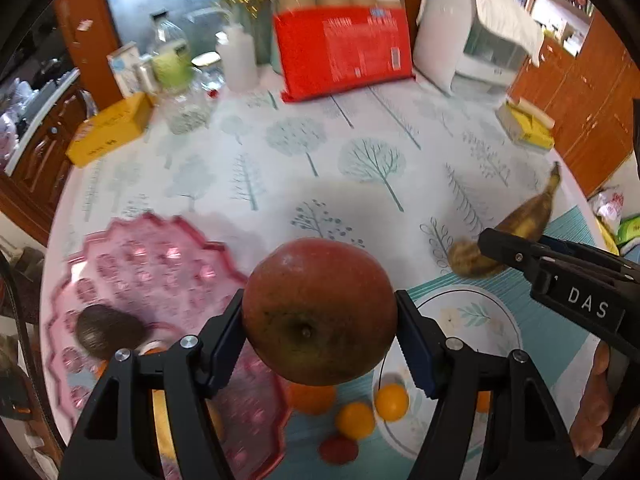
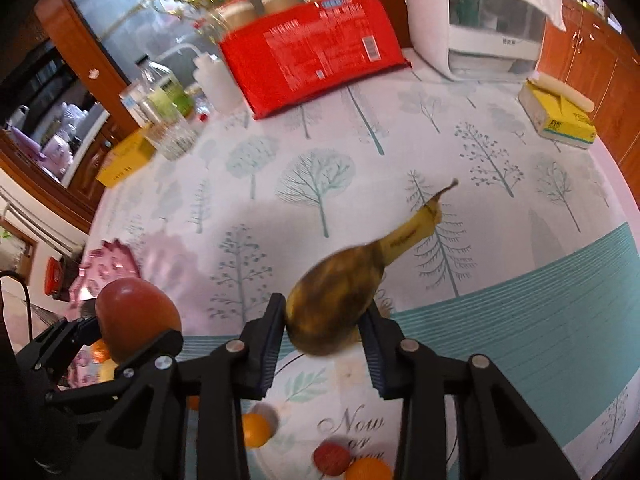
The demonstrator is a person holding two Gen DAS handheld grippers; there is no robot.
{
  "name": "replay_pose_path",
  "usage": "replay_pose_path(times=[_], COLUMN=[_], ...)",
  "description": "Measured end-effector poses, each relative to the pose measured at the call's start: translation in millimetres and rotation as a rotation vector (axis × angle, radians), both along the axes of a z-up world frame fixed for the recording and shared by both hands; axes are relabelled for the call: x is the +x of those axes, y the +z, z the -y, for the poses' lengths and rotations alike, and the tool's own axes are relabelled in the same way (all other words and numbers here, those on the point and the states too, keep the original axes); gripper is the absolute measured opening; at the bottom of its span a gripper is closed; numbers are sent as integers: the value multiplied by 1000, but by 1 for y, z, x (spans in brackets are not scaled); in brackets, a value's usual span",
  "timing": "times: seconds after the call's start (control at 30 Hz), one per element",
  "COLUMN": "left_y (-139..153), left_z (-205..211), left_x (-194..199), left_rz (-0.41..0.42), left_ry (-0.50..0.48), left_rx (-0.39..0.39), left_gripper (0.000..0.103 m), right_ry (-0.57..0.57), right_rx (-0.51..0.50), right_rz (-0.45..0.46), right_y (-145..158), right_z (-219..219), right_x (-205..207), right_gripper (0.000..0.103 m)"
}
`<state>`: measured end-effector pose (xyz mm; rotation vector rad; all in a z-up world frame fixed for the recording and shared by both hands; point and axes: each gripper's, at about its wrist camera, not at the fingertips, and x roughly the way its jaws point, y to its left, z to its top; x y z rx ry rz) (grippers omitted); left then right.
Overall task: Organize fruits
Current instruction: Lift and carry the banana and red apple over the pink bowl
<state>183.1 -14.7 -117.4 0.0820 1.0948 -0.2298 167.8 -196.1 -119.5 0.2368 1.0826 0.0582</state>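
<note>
Red package standing at the far edge of the tablecloth. Left of it, white squeeze bottle, clear bottle, yellow box. Right of it, white appliance, then tissue box.

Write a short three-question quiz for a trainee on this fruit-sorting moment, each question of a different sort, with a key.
1. True or false: the left gripper is shut on the apple.
2. Multiple choice: the right gripper holds which fruit? A) an orange B) the banana C) an avocado
3. Fill the gap: the dark avocado lies in the ___ tray.

Key: 1 true; 2 B; 3 pink.
</note>
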Motion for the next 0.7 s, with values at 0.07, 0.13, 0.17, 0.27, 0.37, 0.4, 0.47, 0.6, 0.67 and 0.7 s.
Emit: replay_pose_path(times=[0.07, 0.13, 0.17, 0.27, 0.37, 0.4, 0.47, 0.6, 0.67, 0.7], left_y=[16, 27, 35, 48, 56, 57, 57, 52, 45, 43], left_z=[-15, -29, -39, -67, -97, -105, -125, -160, -176, -182], left_x=[-11, -20, -26, -40, -53, -57, -66, -81, -86, -88], left_rz=[23, 39, 48, 67, 76, 78, 76, 63, 53, 50], left_ry=[17, 34, 45, 81, 115, 126, 145, 177, 189, 192], left_rx=[-11, -18, -20, -11, -1, 5, 21, 41, 49, 56], left_gripper=[68, 68, 68, 68, 68, 68, 68, 69, 69, 69], right_ry=[11, 34, 42, 87, 137, 156, 188, 238, 250, 253], right_rx=[-6, 11, 20, 37, 54, 67, 88, 112, 117, 119], right_rz=[36, 69, 77, 106, 124, 124, 119, 99, 83, 70], right_y=[15, 34, 39, 61, 77, 81, 86, 87, 82, 79], right_z=[-7, -17, -20, -40, -64, -73, -90, -126, -142, -150], right_x=[-9, -18, -20, -33, -45, -48, -53, -59, -59, -59], right_gripper=[36, 36, 36, 36, 36, 36, 36, 36, 36, 36])
